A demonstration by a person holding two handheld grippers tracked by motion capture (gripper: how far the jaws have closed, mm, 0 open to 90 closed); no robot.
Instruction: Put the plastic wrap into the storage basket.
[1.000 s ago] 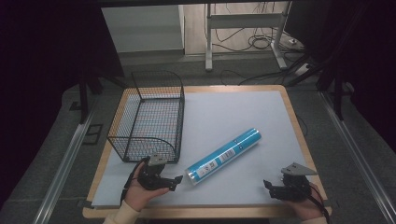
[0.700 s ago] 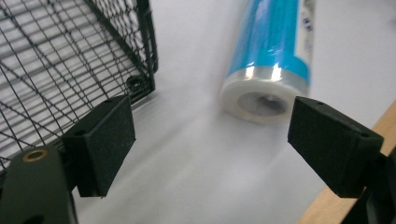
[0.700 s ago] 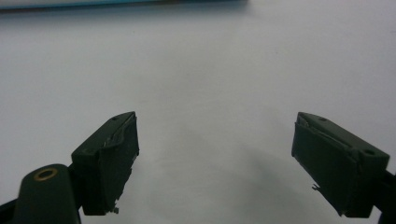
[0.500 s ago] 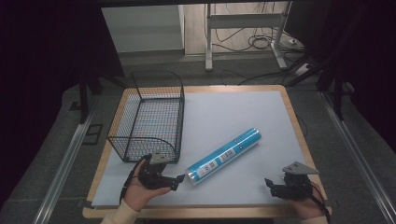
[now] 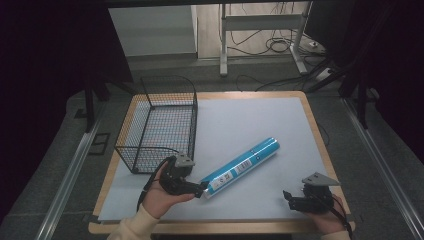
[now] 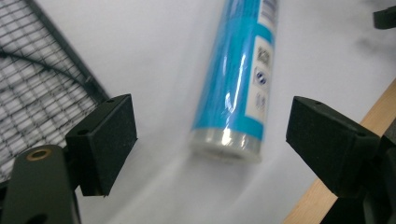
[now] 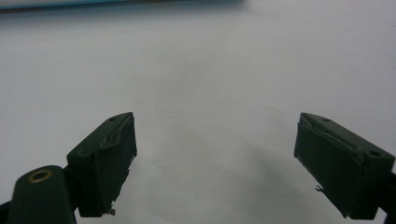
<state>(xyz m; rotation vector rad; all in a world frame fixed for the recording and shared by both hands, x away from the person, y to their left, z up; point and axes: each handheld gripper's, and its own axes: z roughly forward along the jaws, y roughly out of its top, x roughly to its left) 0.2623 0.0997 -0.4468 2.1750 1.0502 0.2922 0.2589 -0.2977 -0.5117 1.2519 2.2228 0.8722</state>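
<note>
blue tube lies diagonal on the tabletop, both hand-held grippers spread wide

the tabletop is a pale sheet framed by a wooden border, and most of it is bare — the whole far right half and the middle stretch between the two hands lie open. one wire basket stands at the left side, its left wall near the wooden edge; through the mesh nothing can be seen inside it. one blue tube lies on its side just right of the basket, running diagonally from near-left to far-right, well apart from the right edge.

the left hand-held gripper sits low at the tube's near end, close to the basket's near right corner. in the left gripper view its jaws stand wide apart, released, with the tube's capped end between them but touching neither pad; the basket's mesh shows at the left and the wooden border at the right.

the right hand-held gripper rests near the front right corner, just inside the front edge, well apart from the tube. in the right gripper view its jaws are also spread — nothing between them but bare sheet.

two grippers, one tube, one basket.
</note>
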